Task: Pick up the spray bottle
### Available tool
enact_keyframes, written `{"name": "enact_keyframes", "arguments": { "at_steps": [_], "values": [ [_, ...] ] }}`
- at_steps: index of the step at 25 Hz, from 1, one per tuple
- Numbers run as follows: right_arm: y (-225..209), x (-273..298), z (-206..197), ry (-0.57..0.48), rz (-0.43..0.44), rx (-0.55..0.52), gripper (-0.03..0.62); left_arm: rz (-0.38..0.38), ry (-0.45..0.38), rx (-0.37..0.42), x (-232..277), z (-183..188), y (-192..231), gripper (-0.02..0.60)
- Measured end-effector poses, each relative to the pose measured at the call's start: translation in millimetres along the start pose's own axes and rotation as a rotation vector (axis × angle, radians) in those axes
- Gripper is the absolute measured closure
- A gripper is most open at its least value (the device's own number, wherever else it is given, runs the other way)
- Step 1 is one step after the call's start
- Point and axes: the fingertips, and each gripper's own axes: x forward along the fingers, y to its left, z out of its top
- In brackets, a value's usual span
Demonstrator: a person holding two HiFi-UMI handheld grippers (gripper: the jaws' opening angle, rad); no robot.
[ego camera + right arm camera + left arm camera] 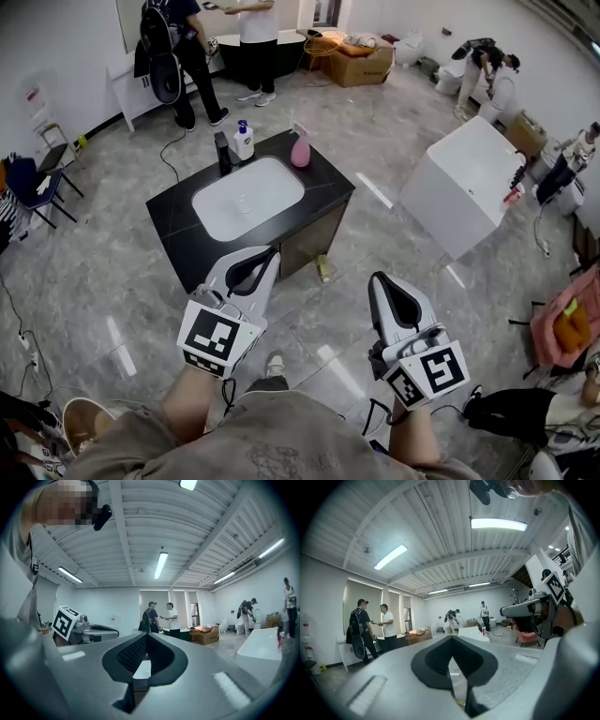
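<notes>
Both grippers are held low and close to the person's body, well short of the black bench [178, 225]. The left gripper [270, 255] has its jaws pressed together with nothing between them, and the right gripper [378, 279] is the same, tips meeting on empty air. The pink spray bottle [300, 150] stands upright at the far right corner of the bench, beyond the white sink [248, 197], with its long axis vertical and its white trigger head on top. It lies well ahead of both grippers, a little to the right of the left one and clearly to the left of the right one, so the left looks to me the nearer and the straighter reach. A white pump bottle [244, 141] and a dark tap [223, 153] stand along the same back edge, apart from the spray bottle. Neither gripper view shows the bottle at all; both tilt up toward the ceiling and the far wall. From the head view it is too small to tell which way the nozzle points or how full it is.
</notes>
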Motion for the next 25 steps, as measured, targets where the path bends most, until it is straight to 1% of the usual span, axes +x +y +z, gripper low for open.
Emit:
{"name": "enact_keyframes", "arguments": {
  "at_steps": [5, 9, 18, 25],
  "values": [
    [-24.8, 67.8, 0.5, 0.001, 0.003, 0.003, 0.565, -0.006, 0.013, 0.018, 48.3, -6.3, 50.7, 0.581],
    [-38.5, 102.2, 0.9, -0.002, -0.007, 0.003, 0.565, -0.01, 0.02, 0.029, 74.6, -10.4, 78.9, 0.581],
    [-67.2, 139.3, -9.5, 0.028, -0.03, 0.013, 0.565, -0.03, 0.027, -0.01, 110.0, -21.5, 104.2, 0.581],
    [-108.0, 171.5, -14.2, 0.029, -0.007, 0.014, 0.565, 0.003, 0.039, -0.003, 151.7, -26.8, 120.5, 0.581]
  ]
}}
